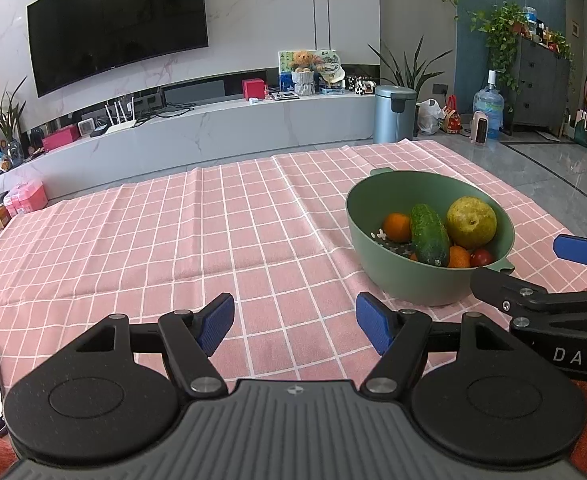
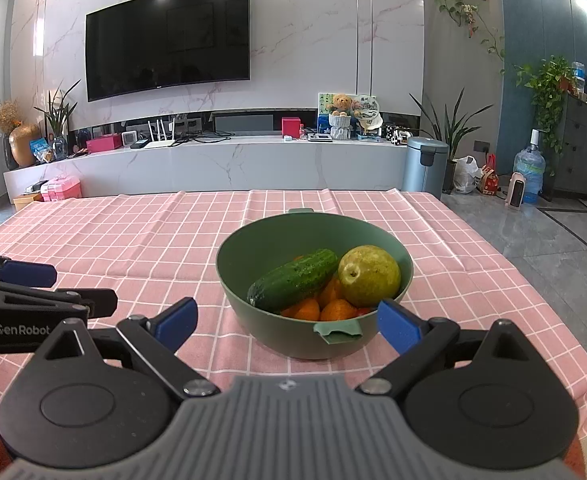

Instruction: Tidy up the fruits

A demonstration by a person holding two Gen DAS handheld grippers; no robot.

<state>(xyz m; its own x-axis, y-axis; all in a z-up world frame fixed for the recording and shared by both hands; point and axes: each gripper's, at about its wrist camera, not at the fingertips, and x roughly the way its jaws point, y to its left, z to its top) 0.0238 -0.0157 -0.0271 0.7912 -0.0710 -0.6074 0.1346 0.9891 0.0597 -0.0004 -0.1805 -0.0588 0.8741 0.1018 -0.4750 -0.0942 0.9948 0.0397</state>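
Inside the green bowl (image 2: 389, 256), all the fruit we could see was gathered: a yellow-green pear (image 2: 369, 276) at the right, a dark cucumber (image 2: 293, 280) lying slanted across the pile, several oranges (image 2: 333, 308) under them, and one small red fruit (image 1: 481, 257) at the near rim. The bowl stood on the pink checked cloth (image 2: 133, 240), toward its right side, and no fruit lay on the cloth where we could see. We judged this fitted two stages: the fruit gathered at the end, or the fruit waiting to be taken out and sorted. Our right gripper (image 2: 289, 326) was held wide open and empty just before the bowl's near handle, probably because it faced the bowl. Our left gripper (image 1: 295, 324) was also open and empty, over bare cloth beside the bowl.
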